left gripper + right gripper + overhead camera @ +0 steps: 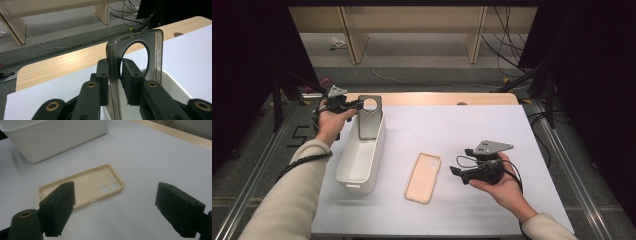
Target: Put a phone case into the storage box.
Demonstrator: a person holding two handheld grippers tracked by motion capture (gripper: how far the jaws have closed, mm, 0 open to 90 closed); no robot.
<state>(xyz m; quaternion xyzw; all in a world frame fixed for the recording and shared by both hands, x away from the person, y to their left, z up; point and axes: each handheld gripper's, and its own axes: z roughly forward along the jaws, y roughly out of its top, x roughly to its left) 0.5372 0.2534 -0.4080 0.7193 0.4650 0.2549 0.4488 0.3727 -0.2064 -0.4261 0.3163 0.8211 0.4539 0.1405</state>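
A grey see-through phone case (371, 120) with a big round camera hole stands upright over the far end of a white bin (357, 165). My left gripper (359, 104) is shut on its upper edge. In the left gripper view the two pads sit tight on either side of the grey case (153, 40), with the bin's rim (175, 85) below. A beige phone case (423, 177) lies inside-up on the white table cover. My right gripper (457, 172) hovers just right of it, open and holding nothing. In the right gripper view its jaws (116, 192) stand wide apart before the beige case (85, 185).
The white cover (482, 125) lies over a wooden table whose bare edge (437, 98) shows at the back. The bin (55, 137) stands left of the beige case. Cables and wooden furniture legs are on the floor beyond.
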